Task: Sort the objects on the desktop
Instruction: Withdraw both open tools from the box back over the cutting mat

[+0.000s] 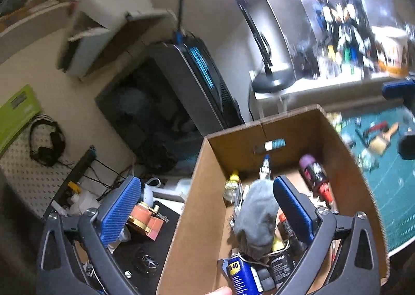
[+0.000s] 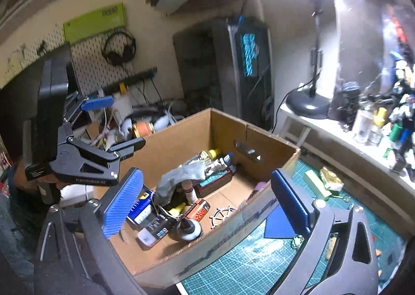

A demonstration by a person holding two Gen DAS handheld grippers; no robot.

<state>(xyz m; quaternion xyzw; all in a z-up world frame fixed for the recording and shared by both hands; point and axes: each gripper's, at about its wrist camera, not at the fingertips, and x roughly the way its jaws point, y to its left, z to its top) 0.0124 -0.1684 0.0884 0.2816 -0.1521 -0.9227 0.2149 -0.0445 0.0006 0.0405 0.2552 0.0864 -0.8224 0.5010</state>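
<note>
Green cutting mat (image 2: 233,266) under cardboard box (image 2: 228,212), WD-40 can (image 1: 242,276) lengthwise inside; left tongs (image 1: 205,209) and right tongs (image 2: 207,199) spread, empty.

cardboard box (image 2: 181,136) of clutter, grey cloth (image 2: 181,175) on top, right gripper (image 2: 205,196) jaws apart
</note>
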